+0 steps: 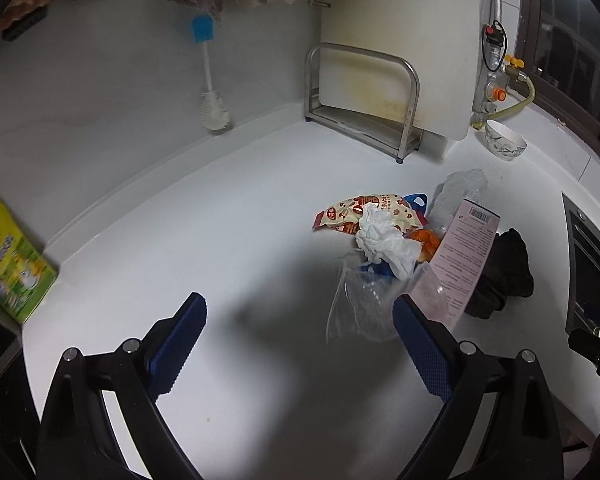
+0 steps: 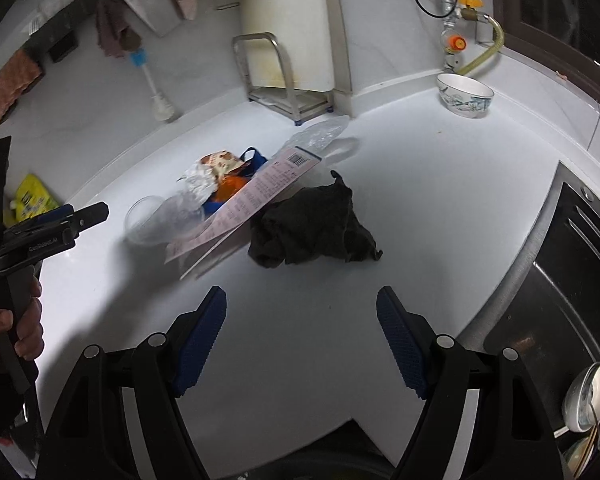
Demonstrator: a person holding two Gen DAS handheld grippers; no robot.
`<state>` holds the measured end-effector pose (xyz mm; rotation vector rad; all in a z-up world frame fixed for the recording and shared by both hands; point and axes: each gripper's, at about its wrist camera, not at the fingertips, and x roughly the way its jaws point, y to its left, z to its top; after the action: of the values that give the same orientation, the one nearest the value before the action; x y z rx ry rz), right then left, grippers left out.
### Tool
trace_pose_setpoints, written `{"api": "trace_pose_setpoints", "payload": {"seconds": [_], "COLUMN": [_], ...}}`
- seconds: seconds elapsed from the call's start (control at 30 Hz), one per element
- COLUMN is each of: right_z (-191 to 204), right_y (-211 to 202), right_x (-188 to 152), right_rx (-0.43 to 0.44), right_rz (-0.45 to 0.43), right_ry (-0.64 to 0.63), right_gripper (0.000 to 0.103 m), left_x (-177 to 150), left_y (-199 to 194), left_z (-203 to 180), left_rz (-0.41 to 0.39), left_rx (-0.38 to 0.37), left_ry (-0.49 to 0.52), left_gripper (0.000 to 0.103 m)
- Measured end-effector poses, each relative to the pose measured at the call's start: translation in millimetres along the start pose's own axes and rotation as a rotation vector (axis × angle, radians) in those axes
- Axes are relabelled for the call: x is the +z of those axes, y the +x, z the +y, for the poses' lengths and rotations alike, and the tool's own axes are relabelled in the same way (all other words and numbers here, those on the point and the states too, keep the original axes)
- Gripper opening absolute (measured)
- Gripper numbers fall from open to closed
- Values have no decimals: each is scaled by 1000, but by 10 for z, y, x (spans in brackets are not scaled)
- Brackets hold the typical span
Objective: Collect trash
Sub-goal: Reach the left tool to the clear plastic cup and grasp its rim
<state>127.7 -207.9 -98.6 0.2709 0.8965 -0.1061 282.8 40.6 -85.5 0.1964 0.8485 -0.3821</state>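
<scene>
The trash pile (image 1: pixel 396 236) is lying on the white countertop (image 1: pixel 220 240), up at about one o'clock from the left gripper (image 1: pixel 300 324) in the left wrist view, and at about eleven o'clock from the right gripper (image 2: pixel 300 316) in the right wrist view. In it are showing a crumpled white tissue (image 1: pixel 380 240), a printed snack wrapper (image 1: pixel 364 210), something orange (image 1: pixel 424 240), clear plastic bags (image 1: pixel 360 308) and a pink printed sheet (image 1: pixel 464 256); the sheet's long axis is running from about seven to one o'clock in both views. A dark cloth (image 2: pixel 312 228) is sitting just beside the pile, touching the sheet's edge, at twelve o'clock from the right gripper. The left gripper is looking nearer to the pile: its right finger is overlapping the clear plastic in the picture, though contact cannot be told. The right gripper is hanging well short of the cloth. Both grippers are standing wide apart at the jaws, released, gripping nothing. In the right wrist view the left gripper (image 2: pixel 88 214) is showing at nine o'clock, pointing toward the clear plastic. Judging from this, the left one is better placed to reach the nearest plastic, by going forward and slightly right.
</scene>
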Motion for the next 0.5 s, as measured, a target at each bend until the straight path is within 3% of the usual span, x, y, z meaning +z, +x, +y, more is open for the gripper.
{"api": "trace_pose_setpoints", "payload": {"seconds": [0.37, 0.5], "right_z": [20, 26], "right_y": [249, 260], "right_x": [86, 95], "right_rx": [-35, -43], "right_rz": [30, 29], "right_ry": [20, 17], "right_gripper": [74, 74], "left_x": [44, 18], "left_y": [529, 620], "left_z": [3, -36], "left_rz": [64, 88], "left_rx": [-84, -125], "left_ry": [38, 45], "left_gripper": [91, 76]}}
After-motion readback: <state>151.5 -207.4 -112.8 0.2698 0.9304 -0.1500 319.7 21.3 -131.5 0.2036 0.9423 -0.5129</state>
